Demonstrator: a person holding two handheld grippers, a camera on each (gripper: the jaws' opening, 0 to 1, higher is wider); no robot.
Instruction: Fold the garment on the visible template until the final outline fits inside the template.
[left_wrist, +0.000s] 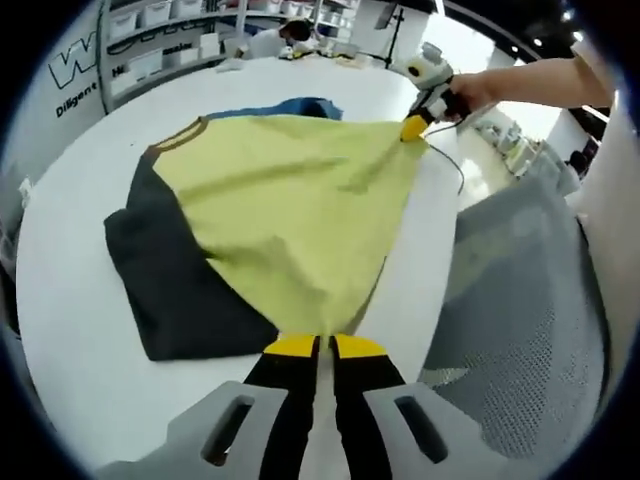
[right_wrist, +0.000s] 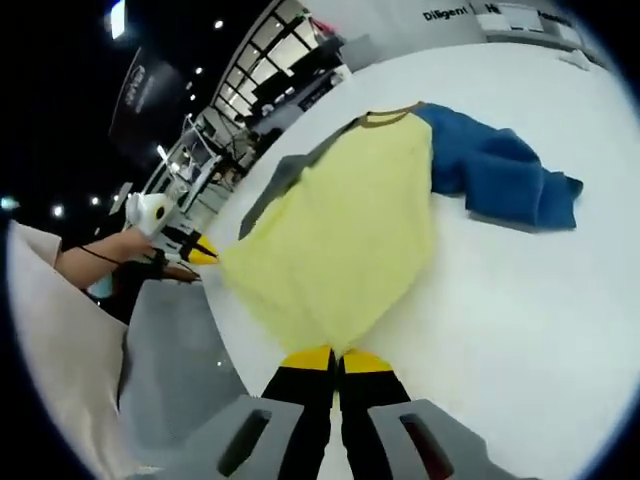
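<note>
Left gripper view: the left gripper (left_wrist: 326, 346) is seen with its yellow-tipped jaws pressed together on the hem edge of a yellow T-shirt (left_wrist: 290, 200), the cloth pulled taut and lifted just ahead of the tips. Dark sleeves (left_wrist: 170, 270) are seen ahead and to the left of the jaws, lying on the white tabletop (left_wrist: 70, 300); the brown collar (left_wrist: 180, 135) is farther ahead, on the left. A blue garment (left_wrist: 300, 106) is partly hidden beyond the shirt's far edge. The right gripper (left_wrist: 413, 128) is seen far ahead and to the right, closed on the shirt's other hem corner, held by a hand (left_wrist: 470, 92). A grey mesh chair back (left_wrist: 530, 300) is to the right of the jaws, off the tabletop. Right gripper view: the right gripper (right_wrist: 338, 355) is seen clamped on the yellow T-shirt (right_wrist: 345, 225), which spreads straight ahead to the collar (right_wrist: 392, 116). The blue garment (right_wrist: 500, 170), crumpled, lies ahead and to the right, touching the shirt near its collar. The left gripper (right_wrist: 204, 254) is seen to the left, gripping the hem corner, with a hand (right_wrist: 130, 245) behind it. No template outline can be made out on the tabletop (right_wrist: 520, 300).
</note>
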